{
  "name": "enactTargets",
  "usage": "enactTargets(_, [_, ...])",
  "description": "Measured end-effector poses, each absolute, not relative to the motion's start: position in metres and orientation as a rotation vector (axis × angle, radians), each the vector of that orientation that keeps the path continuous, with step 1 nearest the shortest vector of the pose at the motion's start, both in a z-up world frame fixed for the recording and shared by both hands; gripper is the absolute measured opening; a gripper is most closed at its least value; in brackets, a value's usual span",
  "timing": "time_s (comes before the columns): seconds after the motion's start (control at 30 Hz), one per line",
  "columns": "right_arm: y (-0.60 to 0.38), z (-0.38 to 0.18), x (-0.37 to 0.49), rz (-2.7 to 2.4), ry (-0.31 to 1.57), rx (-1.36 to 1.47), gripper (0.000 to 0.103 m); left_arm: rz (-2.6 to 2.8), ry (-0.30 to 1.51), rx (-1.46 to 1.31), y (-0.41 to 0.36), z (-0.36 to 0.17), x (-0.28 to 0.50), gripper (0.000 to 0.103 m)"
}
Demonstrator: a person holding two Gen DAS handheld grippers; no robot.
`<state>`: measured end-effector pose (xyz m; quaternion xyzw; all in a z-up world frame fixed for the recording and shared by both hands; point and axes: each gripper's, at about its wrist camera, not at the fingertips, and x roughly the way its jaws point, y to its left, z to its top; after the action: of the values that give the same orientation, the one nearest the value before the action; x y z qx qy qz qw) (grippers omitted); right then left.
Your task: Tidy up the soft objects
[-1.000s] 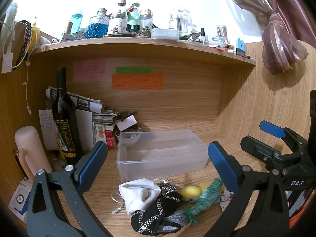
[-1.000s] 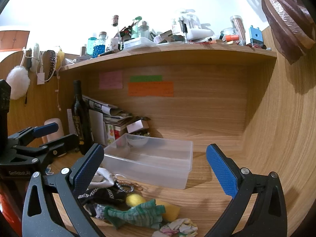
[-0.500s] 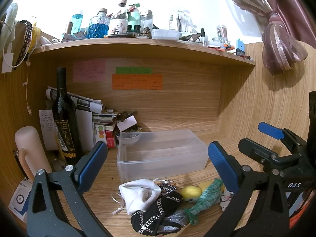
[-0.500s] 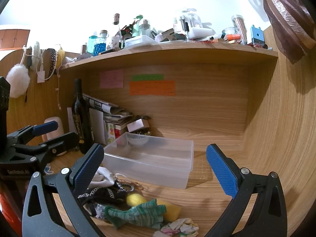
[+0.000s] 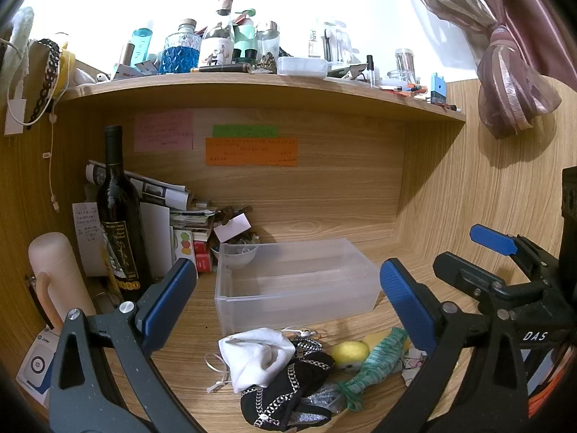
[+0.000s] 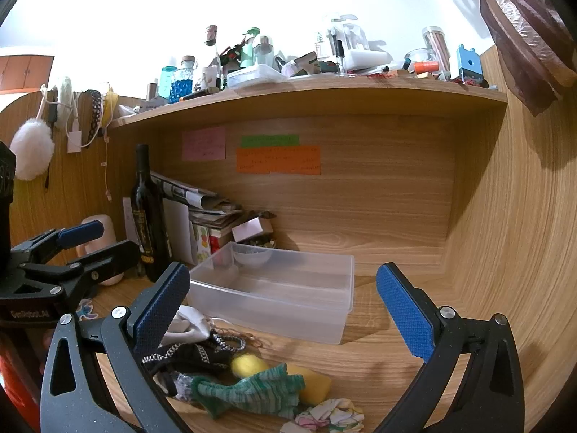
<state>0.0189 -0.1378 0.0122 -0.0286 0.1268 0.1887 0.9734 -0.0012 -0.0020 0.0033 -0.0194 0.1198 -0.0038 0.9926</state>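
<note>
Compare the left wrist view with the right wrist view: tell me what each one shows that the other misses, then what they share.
Only the left wrist view shows the white device at the desk's left edge. Only the right wrist view shows the white pompom hanging on the side panel. Both show the clear bin, the wine bottle, the white cloth, the green knit piece, and each other's open gripper: right gripper, left gripper.
</note>
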Motion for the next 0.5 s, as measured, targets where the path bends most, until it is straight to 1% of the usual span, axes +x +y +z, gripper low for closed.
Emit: enactTargets(0.5, [-0.1397,0.0125,0.0194,0.392,0.260,-0.041,0.103,-0.014,0.242,-0.043,-0.0019,0.0044,-0.0015,0.103])
